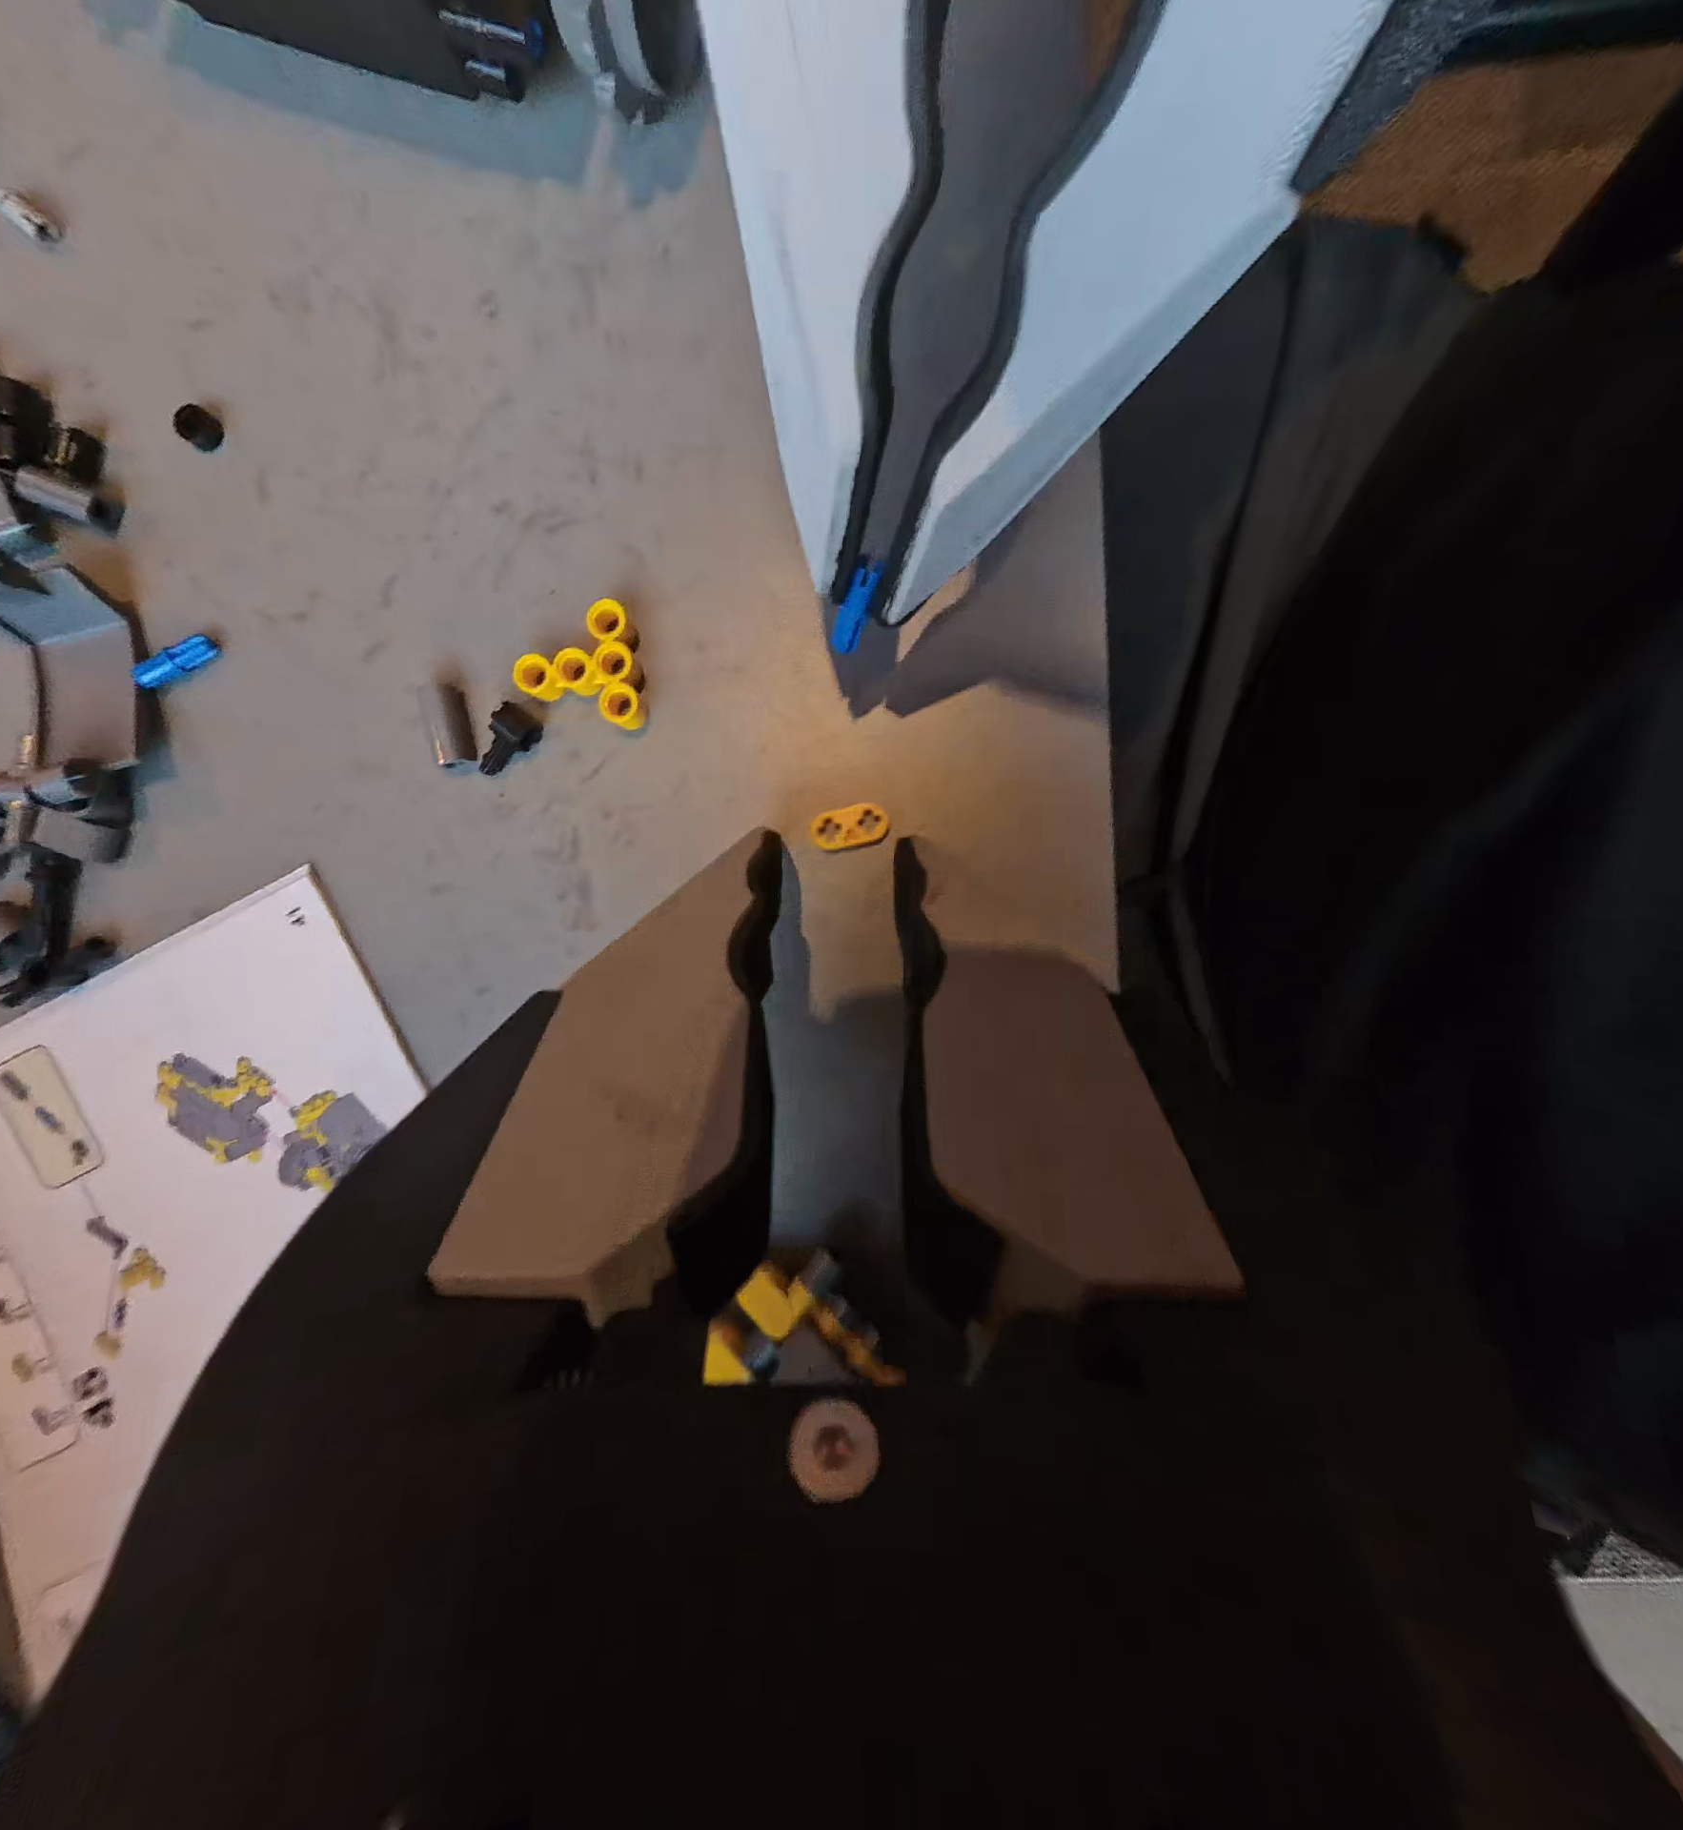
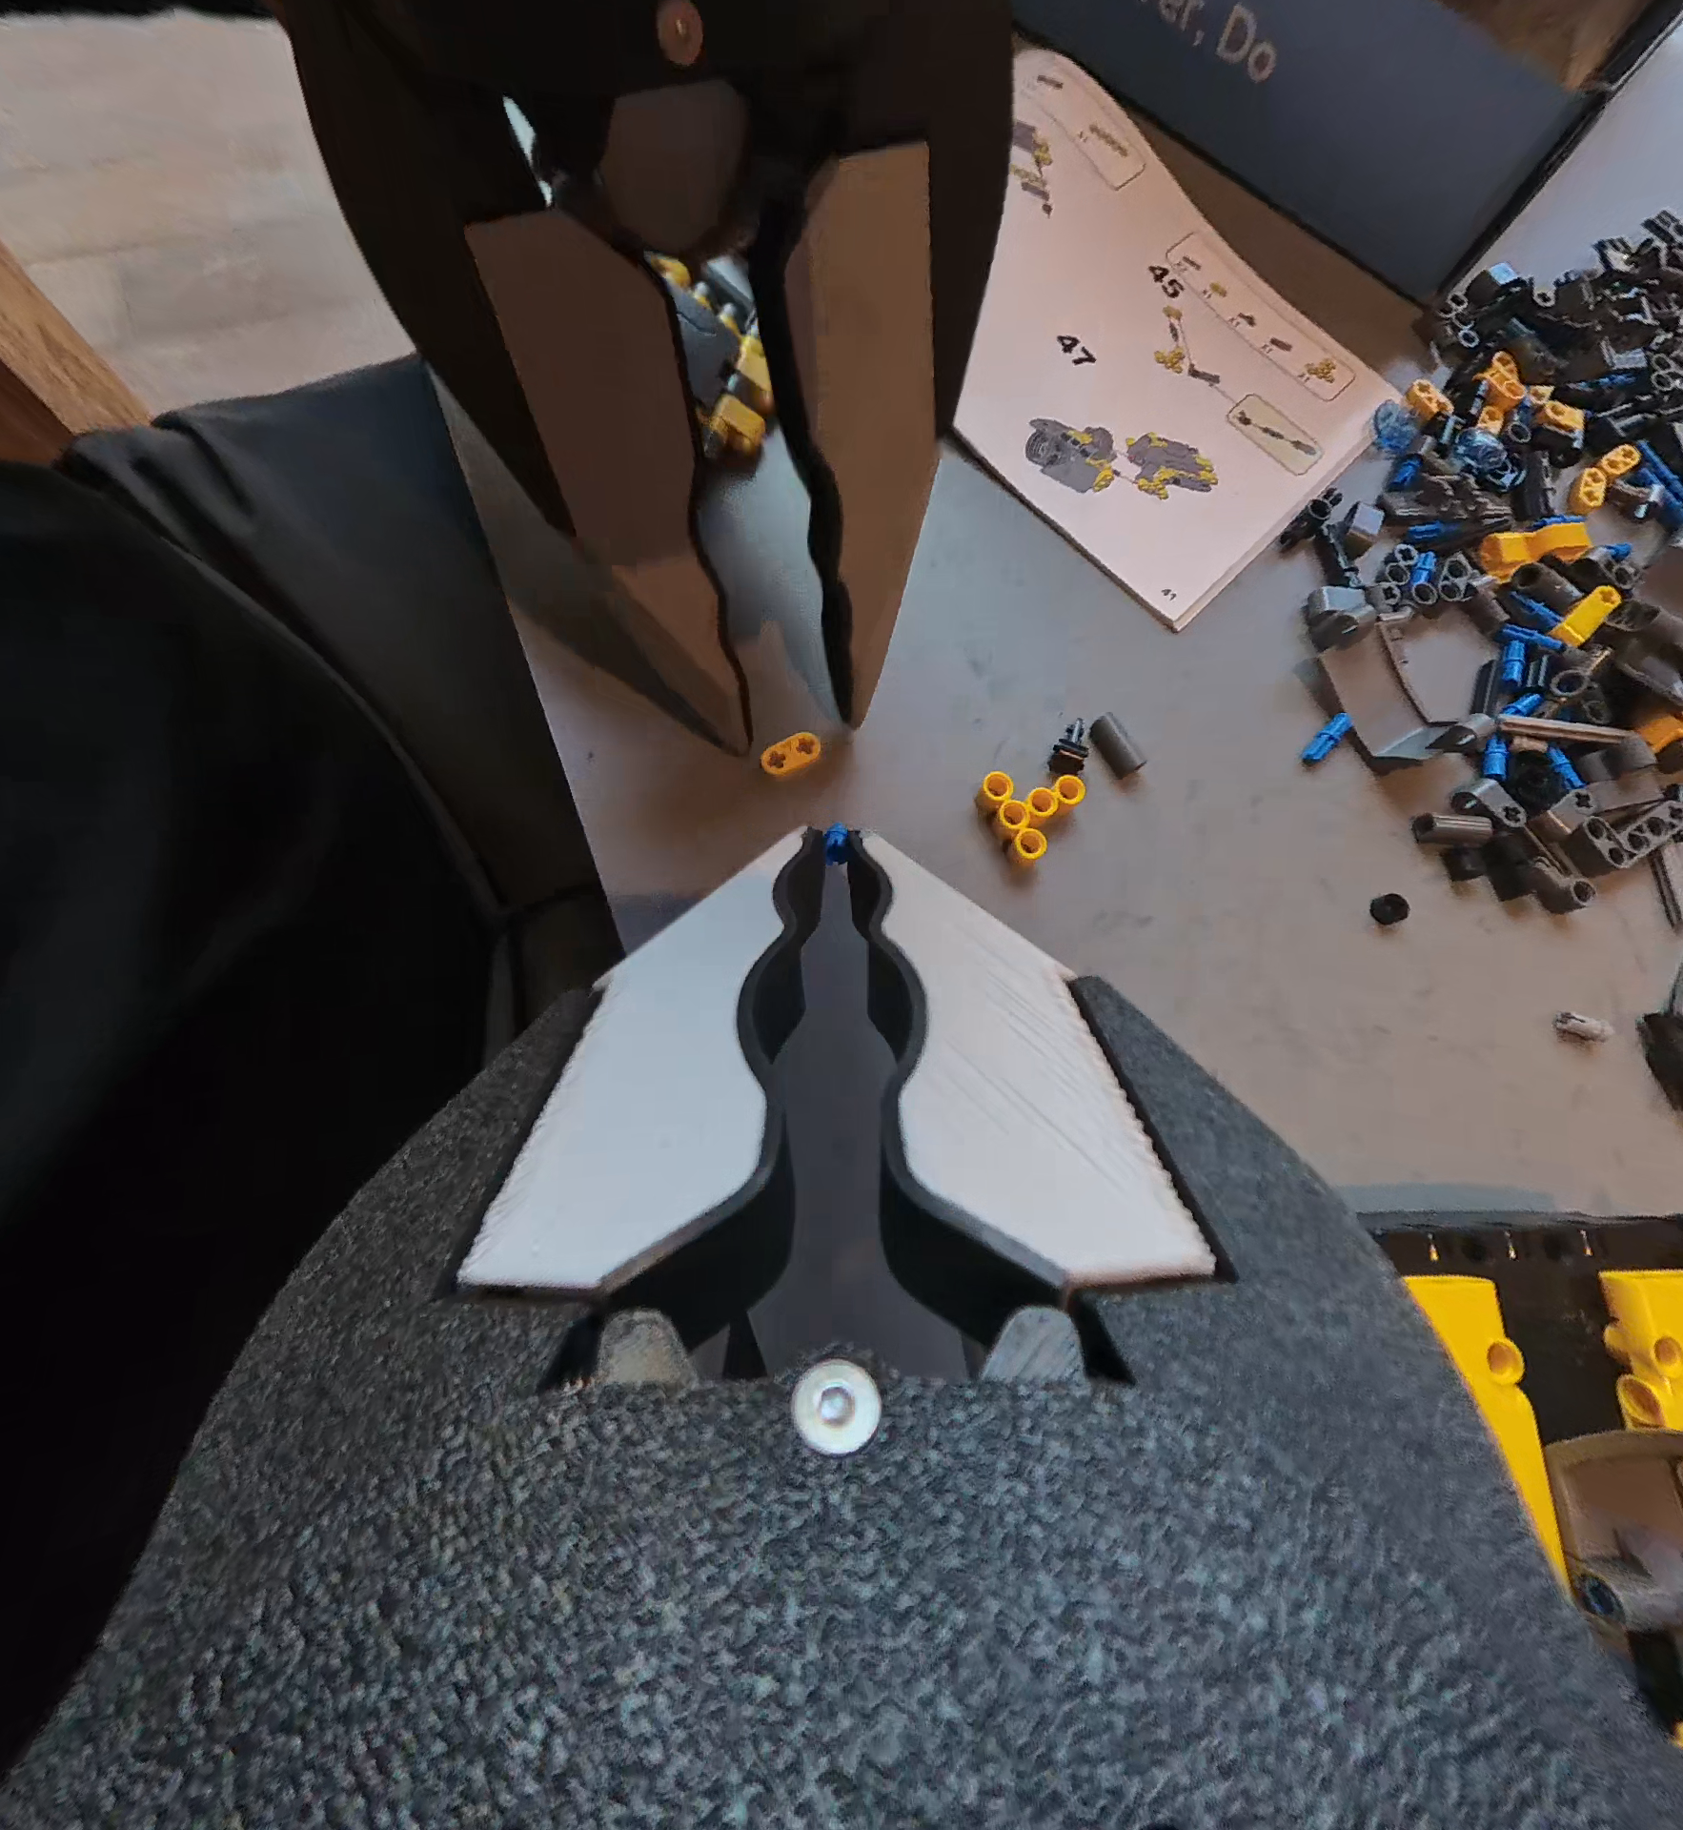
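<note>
Left wrist view: a grey mottled table (image 1: 481, 416) is shown, strewn with parts and an instruction booklet (image 1: 154, 1169). The left gripper (image 1: 838, 842) is held parted, empty, tips just beside a small yellow two-hole plate (image 1: 849, 826). The right gripper (image 2: 836, 842) is pinched closed on a blue pin (image 2: 835, 842).
</note>
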